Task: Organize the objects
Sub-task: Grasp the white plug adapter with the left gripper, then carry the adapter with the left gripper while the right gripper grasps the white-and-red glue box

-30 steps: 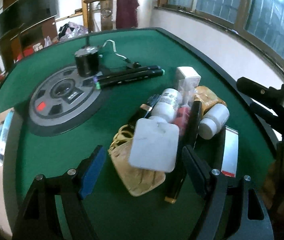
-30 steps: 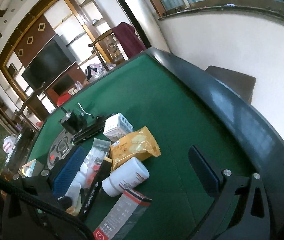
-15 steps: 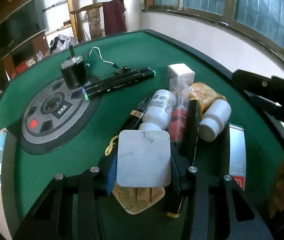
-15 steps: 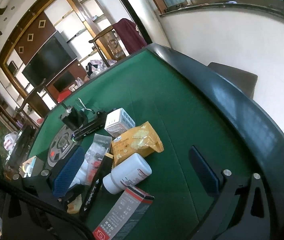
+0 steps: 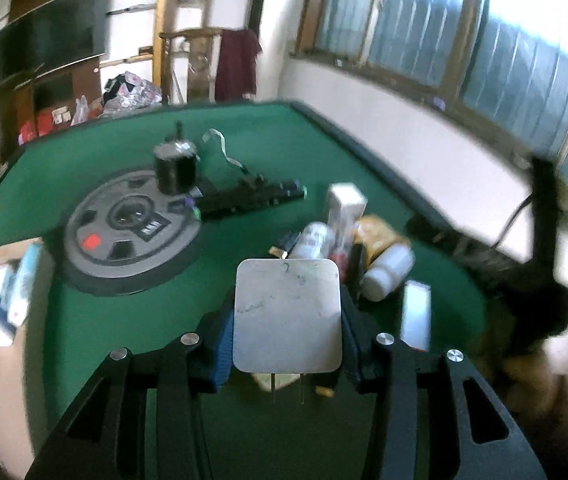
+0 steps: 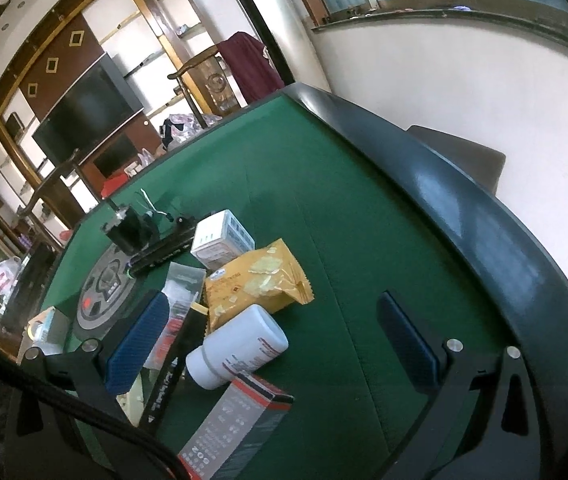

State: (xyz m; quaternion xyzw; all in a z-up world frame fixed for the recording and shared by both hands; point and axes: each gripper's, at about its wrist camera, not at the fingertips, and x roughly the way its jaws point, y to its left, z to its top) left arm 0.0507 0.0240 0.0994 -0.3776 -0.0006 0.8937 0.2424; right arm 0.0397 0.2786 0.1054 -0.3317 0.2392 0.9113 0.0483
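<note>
My left gripper (image 5: 286,334) is shut on a white square charger plug (image 5: 287,316), its two metal prongs pointing down, held above the green table (image 5: 84,172). Beyond it lies a pile: a white pill bottle (image 5: 388,272), a labelled bottle (image 5: 316,236), a white carton (image 5: 344,204) and a yellow packet (image 5: 378,232). My right gripper (image 6: 272,344) is open and empty over the same pile: pill bottle (image 6: 240,346), yellow packet (image 6: 256,280), white carton (image 6: 222,238), black pen box (image 6: 176,368) and a grey and red box (image 6: 236,428).
A grey round disc (image 5: 132,228) sits mid-table with a black motor (image 5: 174,166) and black markers (image 5: 252,196) beside it. Small boxes (image 5: 4,292) lie on a pale board at the left. The table's dark raised rim (image 6: 464,208) runs along the right.
My left gripper closed on the white charger plug and lifted it off the pile towards the camera. My right gripper stayed open, nearly still.
</note>
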